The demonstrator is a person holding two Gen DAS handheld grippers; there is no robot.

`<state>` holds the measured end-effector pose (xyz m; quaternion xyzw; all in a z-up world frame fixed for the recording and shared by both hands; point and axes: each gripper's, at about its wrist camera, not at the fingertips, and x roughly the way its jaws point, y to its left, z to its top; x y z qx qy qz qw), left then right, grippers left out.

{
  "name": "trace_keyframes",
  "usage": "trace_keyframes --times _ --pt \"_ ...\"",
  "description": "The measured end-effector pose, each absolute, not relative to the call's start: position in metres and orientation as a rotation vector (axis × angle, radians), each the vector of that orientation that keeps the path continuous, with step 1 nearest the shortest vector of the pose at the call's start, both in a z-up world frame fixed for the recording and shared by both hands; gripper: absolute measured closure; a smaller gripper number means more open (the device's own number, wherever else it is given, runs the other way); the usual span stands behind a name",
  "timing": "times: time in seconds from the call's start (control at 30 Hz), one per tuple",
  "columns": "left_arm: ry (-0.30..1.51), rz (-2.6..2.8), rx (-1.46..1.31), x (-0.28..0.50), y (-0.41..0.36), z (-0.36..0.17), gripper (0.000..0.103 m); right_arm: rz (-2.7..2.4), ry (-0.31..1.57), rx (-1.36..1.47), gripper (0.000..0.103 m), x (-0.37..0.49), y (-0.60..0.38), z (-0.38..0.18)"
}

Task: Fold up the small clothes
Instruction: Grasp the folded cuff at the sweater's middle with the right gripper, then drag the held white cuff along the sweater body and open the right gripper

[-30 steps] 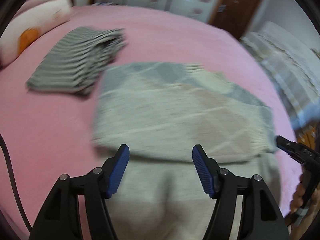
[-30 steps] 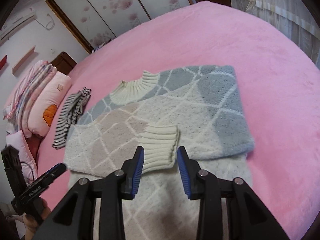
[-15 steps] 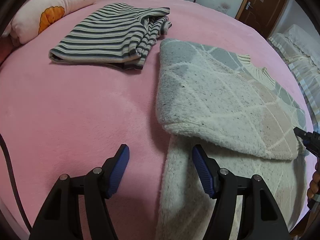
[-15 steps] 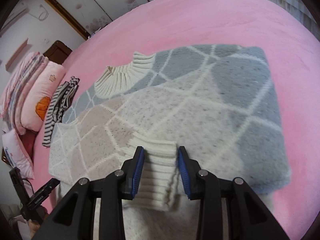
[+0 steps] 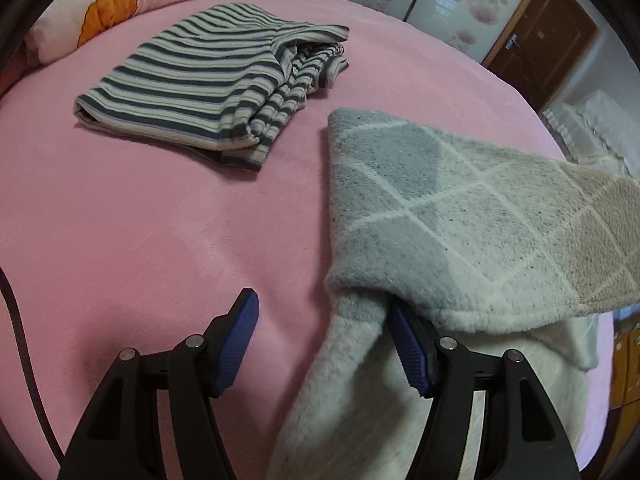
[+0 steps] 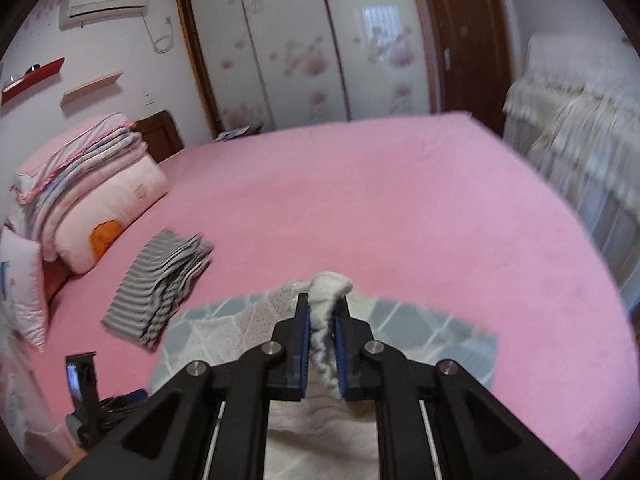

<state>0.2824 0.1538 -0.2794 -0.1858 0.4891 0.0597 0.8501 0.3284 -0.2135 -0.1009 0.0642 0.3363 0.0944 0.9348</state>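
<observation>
A fuzzy grey, beige and cream diamond-pattern sweater [image 5: 460, 216] lies on the pink bed [image 5: 160, 240], one sleeve folded across its body. My left gripper [image 5: 320, 338] is open at the sweater's left edge; its right finger sits under the folded sleeve's edge. My right gripper [image 6: 322, 324] is shut on the sweater's cream ribbed cuff [image 6: 330, 286] and holds it lifted above the sweater [image 6: 224, 328].
A folded striped garment [image 5: 208, 80] lies at the back left of the bed; it also shows in the right wrist view [image 6: 160, 280]. Pillows and folded quilts [image 6: 80, 200] are stacked at the headboard. A lace-covered piece of furniture [image 6: 580, 128] stands right of the bed.
My right gripper closed on the ribbed cuff and lifted it, tilting up. My left gripper moved left and down to the sweater's left edge, staying open.
</observation>
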Motion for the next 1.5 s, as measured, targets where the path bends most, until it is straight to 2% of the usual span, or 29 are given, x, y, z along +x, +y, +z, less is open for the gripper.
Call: trace_keyframes --times 0.1,0.33,0.63,0.73,0.87,0.93,1.03,1.17,1.5 --pt "1.048 0.152 -0.387 0.285 0.151 -0.282 0.04 0.154 0.734 0.134 0.093 0.337 -0.229 -0.117" --pt "1.061 0.137 -0.431 0.281 0.157 -0.284 0.053 0.058 0.9 0.174 0.093 0.347 -0.27 -0.194" --pt "1.091 0.143 -0.389 0.28 0.156 -0.283 0.053 0.011 1.034 0.224 0.091 0.361 -0.287 -0.271" --pt "1.105 0.142 -0.342 0.278 0.152 -0.281 0.053 -0.012 1.032 0.185 0.089 0.359 -0.28 -0.272" --pt "1.101 0.148 -0.307 0.271 0.149 -0.266 0.052 -0.04 1.022 0.139 0.07 0.353 -0.279 -0.259" --pt "1.063 0.156 -0.286 0.266 0.148 -0.252 0.051 -0.046 0.975 0.147 0.066 0.344 -0.283 -0.243" --pt "0.968 0.155 -0.221 0.26 0.14 -0.227 0.043 -0.044 0.895 0.151 0.066 0.329 -0.286 -0.222" --pt "0.918 0.091 -0.197 0.281 0.119 -0.214 0.043 0.062 0.886 0.143 0.066 0.328 -0.257 -0.215" --pt "0.927 0.018 -0.32 0.361 0.08 -0.254 0.043 0.265 0.951 0.022 0.066 0.349 -0.141 -0.255"
